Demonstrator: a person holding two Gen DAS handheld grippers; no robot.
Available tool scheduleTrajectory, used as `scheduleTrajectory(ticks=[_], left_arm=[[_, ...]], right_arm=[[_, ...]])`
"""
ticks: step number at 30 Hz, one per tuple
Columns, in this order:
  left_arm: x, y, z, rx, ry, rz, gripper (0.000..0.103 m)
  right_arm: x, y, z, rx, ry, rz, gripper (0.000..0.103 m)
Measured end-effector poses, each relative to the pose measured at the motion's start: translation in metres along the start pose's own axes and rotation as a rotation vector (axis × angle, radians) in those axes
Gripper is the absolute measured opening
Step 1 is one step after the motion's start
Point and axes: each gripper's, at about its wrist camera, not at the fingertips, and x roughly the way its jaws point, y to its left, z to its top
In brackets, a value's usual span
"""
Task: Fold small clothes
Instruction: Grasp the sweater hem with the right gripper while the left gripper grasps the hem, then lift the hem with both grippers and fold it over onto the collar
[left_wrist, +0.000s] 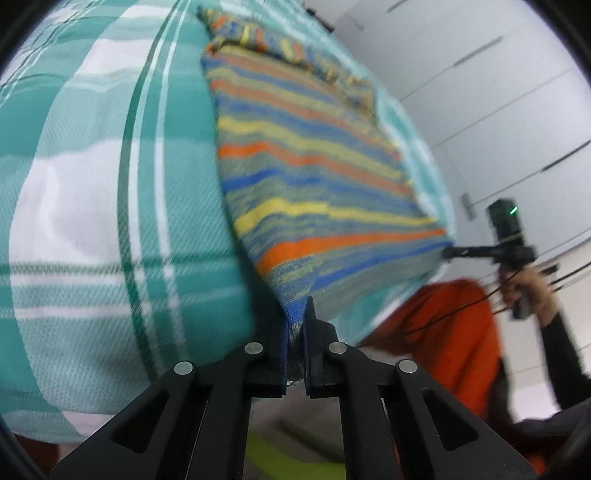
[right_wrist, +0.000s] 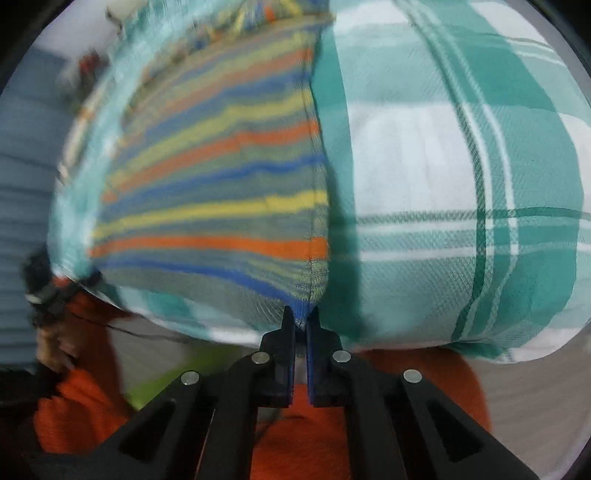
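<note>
A small knit garment (left_wrist: 314, 177) with blue, orange, yellow and grey-green stripes lies flat on a teal and white plaid cloth (left_wrist: 92, 184). My left gripper (left_wrist: 297, 317) is shut on the garment's near corner, and the fabric shows between its pads. In the same view my right gripper (left_wrist: 448, 253) pinches the other near corner at the right, held by a hand (left_wrist: 532, 291). The right wrist view shows the garment (right_wrist: 221, 184) on the plaid cloth (right_wrist: 443, 166), with my right gripper (right_wrist: 300, 314) shut on its blue-edged corner. The left gripper (right_wrist: 94, 277) is blurred at the garment's left corner.
The plaid-covered surface ends just before both grippers. Below that edge are the person's orange clothing (left_wrist: 454, 332) (right_wrist: 295, 443) and a lime green patch (left_wrist: 280, 454). White cabinet doors (left_wrist: 498, 92) stand behind the surface. A crumpled part of the striped garment (left_wrist: 295, 48) bunches at its far end.
</note>
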Motion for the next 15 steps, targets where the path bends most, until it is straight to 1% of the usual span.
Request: scheduleTrajectory(ticks=[2,4,5,6,8,9,10,12,13,15], left_arm=[[-0.012,-0.004,0.014,-0.019,-0.045,-0.044,0.003],[-0.022,-0.004,0.032,-0.047,-0.091,-0.076,0.003],[-0.027,-0.003,0.045,-0.060,-0.114,-0.088,0.003],[-0.029,-0.001,0.058,-0.073,-0.135,-0.095,0.003],[-0.032,0.005,0.087,-0.092,-0.177,-0.087,0.003],[-0.031,0.008,0.102,-0.098,-0.197,-0.077,0.003],[-0.029,0.011,0.123,-0.112,-0.217,-0.065,0.003],[-0.024,0.019,0.154,-0.138,-0.242,-0.057,0.003],[-0.023,0.026,0.174,-0.153,-0.256,-0.046,0.003],[-0.017,0.033,0.201,-0.168,-0.270,-0.026,0.003]], right_arm=[[-0.019,-0.001,0.004,0.026,-0.080,0.086,0.005],[-0.040,0.000,0.016,0.063,-0.194,0.197,0.005],[-0.048,-0.001,0.023,0.080,-0.241,0.237,0.005],[-0.056,-0.003,0.033,0.103,-0.299,0.280,0.005],[-0.067,-0.005,0.056,0.131,-0.390,0.323,0.005],[-0.068,-0.004,0.064,0.135,-0.418,0.324,0.005],[-0.069,-0.002,0.079,0.142,-0.454,0.318,0.005],[-0.070,-0.002,0.108,0.167,-0.507,0.312,0.004],[-0.069,-0.004,0.125,0.179,-0.526,0.312,0.004],[-0.065,-0.004,0.159,0.192,-0.548,0.298,0.004]])
